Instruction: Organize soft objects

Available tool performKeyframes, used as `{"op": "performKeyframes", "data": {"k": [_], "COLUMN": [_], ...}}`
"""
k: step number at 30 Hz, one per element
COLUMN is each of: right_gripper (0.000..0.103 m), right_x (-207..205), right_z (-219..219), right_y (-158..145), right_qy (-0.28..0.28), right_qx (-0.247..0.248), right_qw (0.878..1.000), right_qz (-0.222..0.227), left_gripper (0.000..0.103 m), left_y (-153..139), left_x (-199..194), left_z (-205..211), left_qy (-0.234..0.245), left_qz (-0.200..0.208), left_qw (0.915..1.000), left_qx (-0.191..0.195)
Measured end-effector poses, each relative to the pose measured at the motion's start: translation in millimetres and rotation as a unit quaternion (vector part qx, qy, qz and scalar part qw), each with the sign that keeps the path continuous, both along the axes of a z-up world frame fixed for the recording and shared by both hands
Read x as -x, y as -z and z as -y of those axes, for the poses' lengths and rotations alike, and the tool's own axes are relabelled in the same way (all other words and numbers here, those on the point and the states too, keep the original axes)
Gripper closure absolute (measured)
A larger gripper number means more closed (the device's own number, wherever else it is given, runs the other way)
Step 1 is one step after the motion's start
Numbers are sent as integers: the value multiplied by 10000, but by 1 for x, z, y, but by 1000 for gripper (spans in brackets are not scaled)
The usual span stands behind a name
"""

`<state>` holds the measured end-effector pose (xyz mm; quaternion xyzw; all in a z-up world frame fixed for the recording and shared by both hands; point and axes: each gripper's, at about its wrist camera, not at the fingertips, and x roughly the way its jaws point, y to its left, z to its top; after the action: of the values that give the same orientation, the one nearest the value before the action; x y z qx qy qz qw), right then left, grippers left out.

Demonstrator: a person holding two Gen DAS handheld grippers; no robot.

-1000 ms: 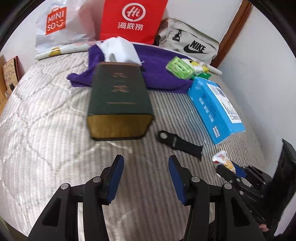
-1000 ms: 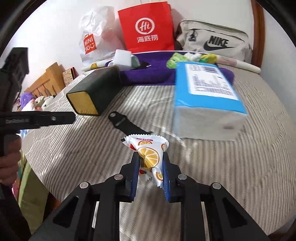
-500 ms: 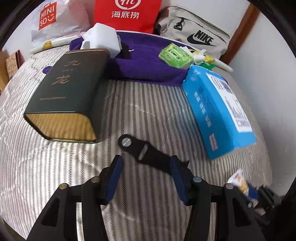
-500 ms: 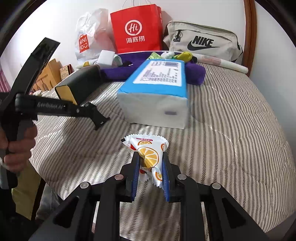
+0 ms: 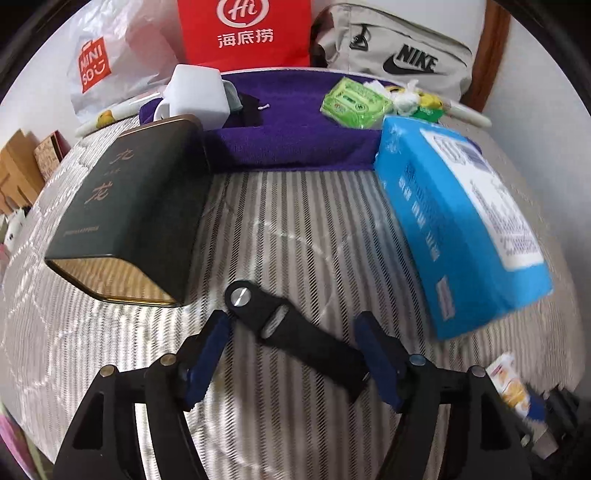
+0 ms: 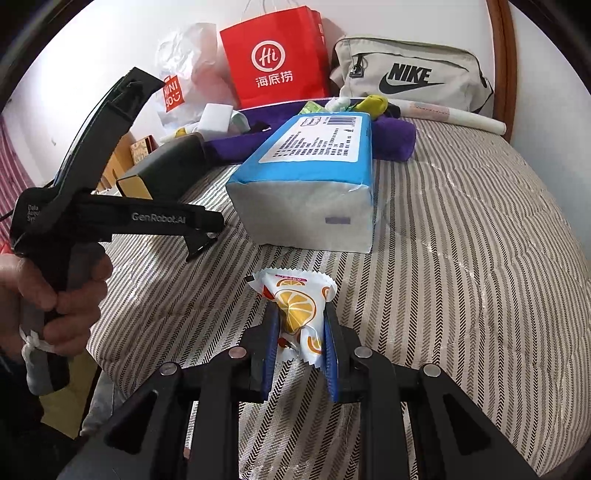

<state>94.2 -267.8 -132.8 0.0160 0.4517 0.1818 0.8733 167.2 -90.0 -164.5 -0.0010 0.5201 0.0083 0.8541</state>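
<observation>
Striped mattress [image 5: 295, 229] fills both views; purple cloth [image 5: 295, 122] lies across its far end, w/ red "Hi" bag [image 5: 245, 33], white MINISO bag [image 5: 110, 62] and grey NIKE bag [image 5: 399, 55] behind. Dark tin [image 5: 122, 206] w/ gold characters lies left, blue tissue pack [image 5: 461, 229] w/ white printed label right, green wipes pack [image 5: 354, 103] on the cloth

Left wrist view alone shows the black strap [image 5: 295, 332] w/ silver stud, lying diagonally on the mattress between the spread fingers of the left gripper [image 5: 295, 354]; jaws wide, not touching it. Right wrist view alone shows "GenRobot.AI" on the left gripper's body, held in a hand [image 6: 55, 295], plus the orange-slice candy wrapper [image 6: 295, 310] pinched between the narrow fingers of the right gripper [image 6: 299, 347], above the mattress near the tissue pack's end

Vs 0.5 s ago: left gripper is further fwd, strap now deeper between its fingers; candy grip unchanged
</observation>
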Motion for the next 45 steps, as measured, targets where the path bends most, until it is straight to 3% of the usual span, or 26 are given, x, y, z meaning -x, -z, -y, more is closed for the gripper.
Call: {"op": "performKeyframes", "data": {"k": [8, 13, 14, 18, 24, 27, 30, 32, 33, 36, 45], "right_gripper": [81, 81, 81, 81, 81, 81, 80, 80, 80, 81, 84], "right_x": [0, -1, -1, -1, 0, -1, -3, -5, -6, -7, 3], "right_z": [-4, -6, -6, -7, -10, -9, -9, -10, -11, -13, -12], "right_y": [-1, -1, -1, -1, 0, 0, 0, 1, 1, 2, -14], "right_qy": [30, 56, 67, 94, 136, 135, 168, 181, 186, 194, 279], "right_qx": [121, 169, 174, 215, 244, 210, 151, 117, 118, 140, 85], "right_qw": [9999, 9998, 9998, 9997, 9996, 9997, 9997, 9998, 9998, 9997, 9995], "right_qz": [-10, -21, -27, -38, -31, -51, -58, -19, 10, 40, 92], "left_gripper": [33, 38, 42, 83, 82, 71, 70, 75, 83, 84, 84], "left_y": [-3, -3, -2, -4, -5, -5, -3, -4, -4, -6, -14], "left_x": [36, 41, 41, 40, 42, 44, 48, 47, 45, 43, 59], "left_z": [-40, -46, -41, -29, -34, -30, -21, -24, -27, -38, -44], "left_qy": [64, 189, 326, 813, 889, 977, 1016, 974, 916, 849, 775], "left_qz": [-62, 200, 302, 467, 492, 513, 682, 694, 698, 652, 613], "left_qw": [10000, 9996, 9990, 9956, 9944, 9933, 9925, 9927, 9932, 9930, 9922], "left_qx": [1, 28, -22, 99, 276, 354, 71, 138, 160, 509, 758]}}
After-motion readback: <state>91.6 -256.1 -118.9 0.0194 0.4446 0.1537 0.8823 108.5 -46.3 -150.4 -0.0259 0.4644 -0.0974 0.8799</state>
